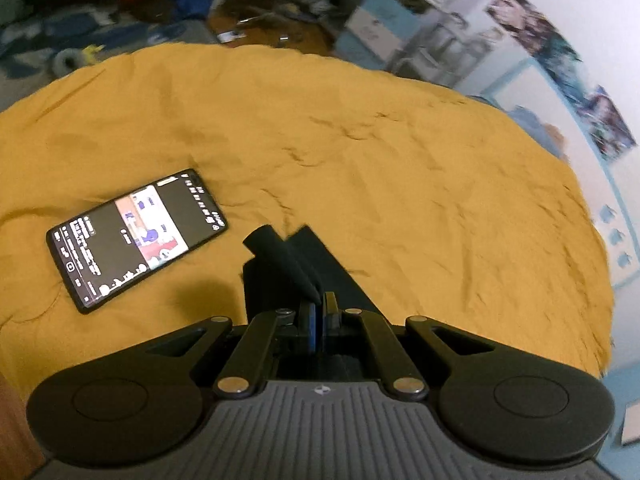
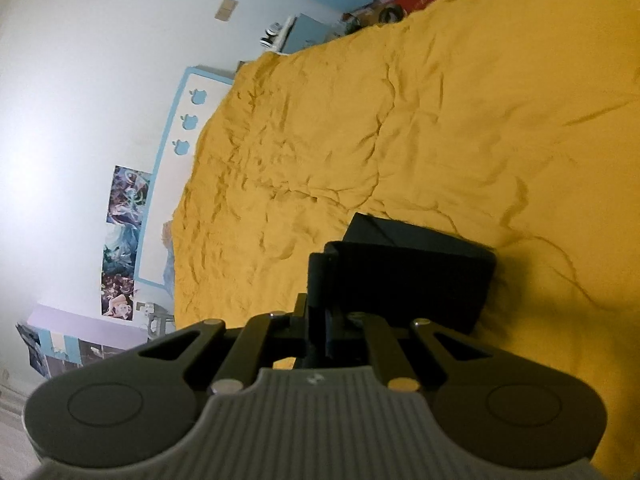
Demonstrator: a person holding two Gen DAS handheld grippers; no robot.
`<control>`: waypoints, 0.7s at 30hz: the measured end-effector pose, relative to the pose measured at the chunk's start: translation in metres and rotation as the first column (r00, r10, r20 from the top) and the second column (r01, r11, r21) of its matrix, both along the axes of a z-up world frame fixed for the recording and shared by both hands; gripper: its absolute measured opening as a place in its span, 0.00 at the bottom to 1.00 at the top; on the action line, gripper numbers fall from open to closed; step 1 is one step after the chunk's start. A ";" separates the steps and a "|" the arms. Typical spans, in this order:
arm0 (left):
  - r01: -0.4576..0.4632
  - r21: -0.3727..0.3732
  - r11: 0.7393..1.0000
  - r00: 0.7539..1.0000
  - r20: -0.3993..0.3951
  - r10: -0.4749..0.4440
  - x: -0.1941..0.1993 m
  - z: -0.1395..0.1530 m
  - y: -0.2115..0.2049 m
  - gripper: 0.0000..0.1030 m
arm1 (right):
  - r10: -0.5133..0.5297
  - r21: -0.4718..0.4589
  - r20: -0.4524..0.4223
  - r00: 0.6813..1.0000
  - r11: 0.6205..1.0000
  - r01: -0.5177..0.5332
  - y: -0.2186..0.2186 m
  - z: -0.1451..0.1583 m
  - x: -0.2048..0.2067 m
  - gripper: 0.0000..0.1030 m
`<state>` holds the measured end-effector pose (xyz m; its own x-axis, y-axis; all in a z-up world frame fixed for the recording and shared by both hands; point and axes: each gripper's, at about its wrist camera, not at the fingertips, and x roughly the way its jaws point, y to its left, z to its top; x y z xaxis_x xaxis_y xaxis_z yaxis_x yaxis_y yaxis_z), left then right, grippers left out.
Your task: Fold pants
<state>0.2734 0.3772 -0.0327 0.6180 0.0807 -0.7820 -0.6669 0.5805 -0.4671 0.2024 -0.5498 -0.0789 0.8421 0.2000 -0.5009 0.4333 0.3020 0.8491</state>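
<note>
The black pants (image 1: 304,264) hang bunched from my left gripper (image 1: 319,306), which is shut on a rolled edge of the cloth above the yellow bedspread (image 1: 360,140). In the right wrist view the pants (image 2: 408,276) show as a folded black band held over the bedspread (image 2: 400,120). My right gripper (image 2: 320,320) is shut on their near edge. The rest of the garment is hidden under both grippers.
A lit phone (image 1: 136,236) lies on the bedspread to the left of the left gripper. Beyond the bed are a cluttered floor (image 1: 120,12), shelves (image 1: 400,8) and a wall with posters (image 2: 124,240).
</note>
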 end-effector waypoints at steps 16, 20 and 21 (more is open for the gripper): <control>-0.060 -0.015 0.998 0.990 -0.130 0.058 0.093 -0.048 0.011 0.02 | 0.026 0.060 -0.103 0.994 0.998 -0.020 -0.008 -0.029 0.127 0.02; -0.076 -0.031 0.997 0.983 -0.168 0.070 0.115 -0.060 0.016 0.02 | 0.022 0.081 -0.181 0.983 0.997 -0.007 -0.010 -0.047 0.158 0.02; -0.077 -0.031 0.997 0.981 -0.179 0.070 0.121 -0.063 0.017 0.02 | 0.022 0.081 -0.199 0.980 0.997 -0.006 -0.010 -0.053 0.164 0.02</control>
